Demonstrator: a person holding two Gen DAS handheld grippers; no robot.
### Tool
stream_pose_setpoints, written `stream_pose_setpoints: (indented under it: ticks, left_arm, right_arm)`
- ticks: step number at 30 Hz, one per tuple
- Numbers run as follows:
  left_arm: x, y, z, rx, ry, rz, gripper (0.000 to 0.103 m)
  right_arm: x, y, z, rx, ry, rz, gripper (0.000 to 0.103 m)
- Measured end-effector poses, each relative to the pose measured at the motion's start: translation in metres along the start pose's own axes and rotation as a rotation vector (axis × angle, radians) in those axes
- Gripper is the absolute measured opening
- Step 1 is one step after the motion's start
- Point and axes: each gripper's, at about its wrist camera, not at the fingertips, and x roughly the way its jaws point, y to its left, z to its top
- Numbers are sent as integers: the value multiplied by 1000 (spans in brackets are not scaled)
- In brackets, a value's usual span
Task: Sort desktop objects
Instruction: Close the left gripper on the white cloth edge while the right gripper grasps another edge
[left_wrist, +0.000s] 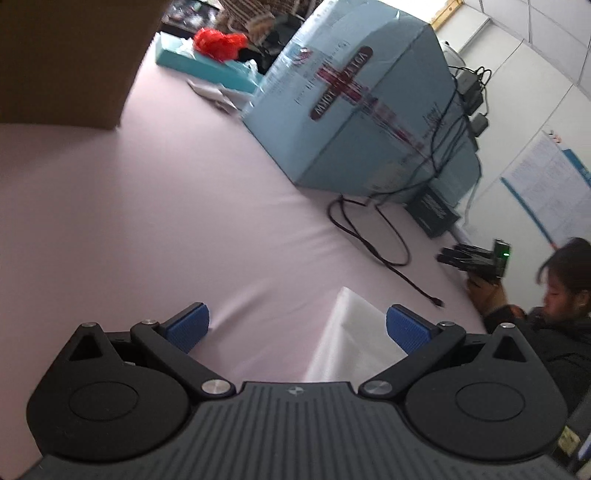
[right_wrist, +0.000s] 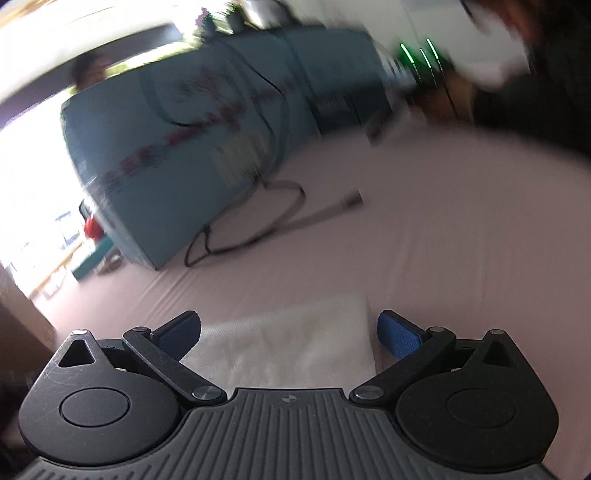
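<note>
My left gripper (left_wrist: 297, 328) is open above the pale pink table cover (left_wrist: 147, 221), its blue pads wide apart. A white folded cloth or foam sheet (left_wrist: 351, 339) lies flat under its right side, with nothing held. My right gripper (right_wrist: 290, 334) is also open, hovering just over the same white sheet (right_wrist: 288, 350), which lies between and below its fingers. The right wrist view is blurred by motion. A black cable (left_wrist: 373, 236) loops on the table ahead, seen again as the black cable (right_wrist: 258, 221).
A big light-blue carton (left_wrist: 369, 110) with a red label stands at the back, wires draped over it. A brown cardboard box (left_wrist: 66, 59) sits at the far left. A teal box (left_wrist: 207, 66) holds something red. A person (left_wrist: 554, 306) sits at the right holding a black device.
</note>
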Motion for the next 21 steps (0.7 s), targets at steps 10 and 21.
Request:
stream_pose_setpoints:
  ticks: [10,21]
  left_arm:
    - [8,-3,-3,-25,111,-162,103]
    - [14,-15,-14,41,131,-203,103]
  right_arm:
    - [-23,-52,14,235,-29,68,103]
    - [-22,-64,8,18,34,187,87]
